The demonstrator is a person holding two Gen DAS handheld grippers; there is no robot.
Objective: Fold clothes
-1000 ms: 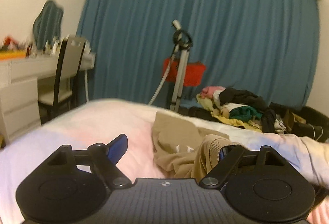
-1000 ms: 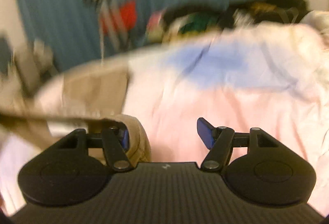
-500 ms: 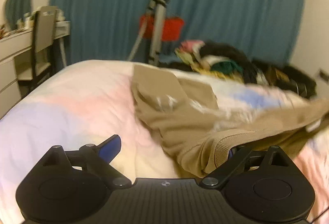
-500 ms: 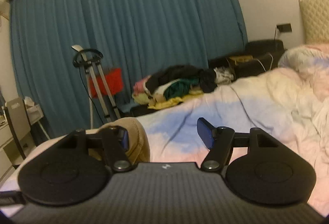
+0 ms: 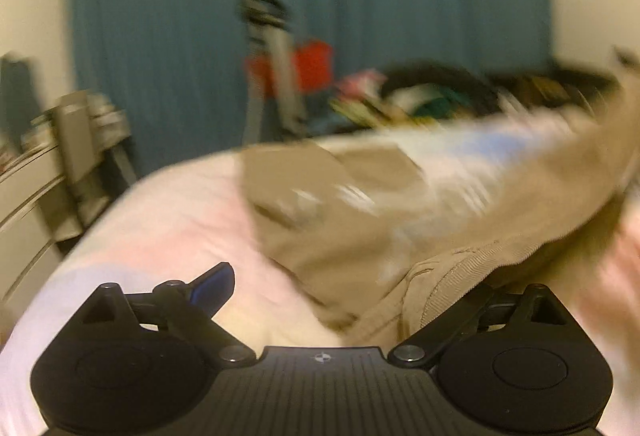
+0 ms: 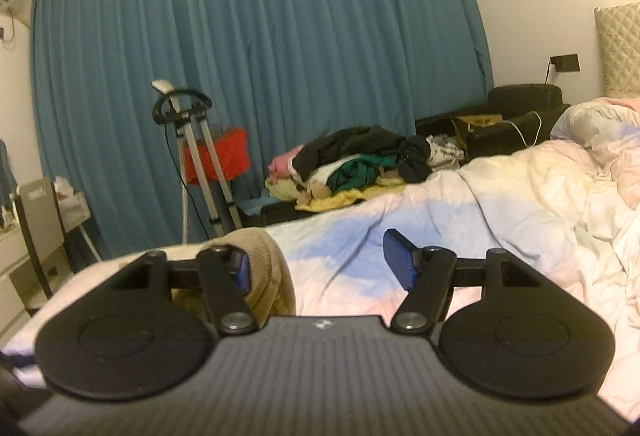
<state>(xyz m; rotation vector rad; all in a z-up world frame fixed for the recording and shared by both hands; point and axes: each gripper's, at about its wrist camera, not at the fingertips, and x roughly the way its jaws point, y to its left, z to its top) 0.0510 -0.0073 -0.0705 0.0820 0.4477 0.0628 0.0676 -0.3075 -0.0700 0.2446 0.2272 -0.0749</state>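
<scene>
Your tan knit sweatshirt with a ribbed hem and pale lettering (image 5: 360, 220) lies spread across the pastel pink, blue and white duvet (image 5: 168, 224), its body on the bed surface and its far right part lifted and stretched up toward the right edge of the left wrist view. That view is smeared, so the print on the fabric cannot be read.

Your left gripper (image 5: 328, 296) has its jaws spread wide. The ribbed hem drapes over the right-hand finger and hides its blue pad, while the left blue pad (image 5: 212, 286) stands bare over the duvet. Nothing is pinched between the two pads that you can see.

Your right gripper (image 6: 320, 266) is likewise spread wide. A bunched roll of the same tan ribbed cloth (image 6: 264, 272) hangs around its left finger, touching the blue pad there; the right blue pad (image 6: 400, 260) is free, with the duvet showing in the gap.

Beyond the bed, a heap of mixed clothes, black, green, pink and yellow (image 6: 360, 164), sits near the far edge of the mattress. Left of it stands a grey metal upright garment steamer with a black hanger top (image 6: 192, 156), and a red fabric basket (image 6: 218, 156) is just behind its poles. A teal pleated curtain (image 6: 260, 56) covers the back wall. At the far left is a grey-backed chair (image 6: 38, 224) beside a white desk.
</scene>
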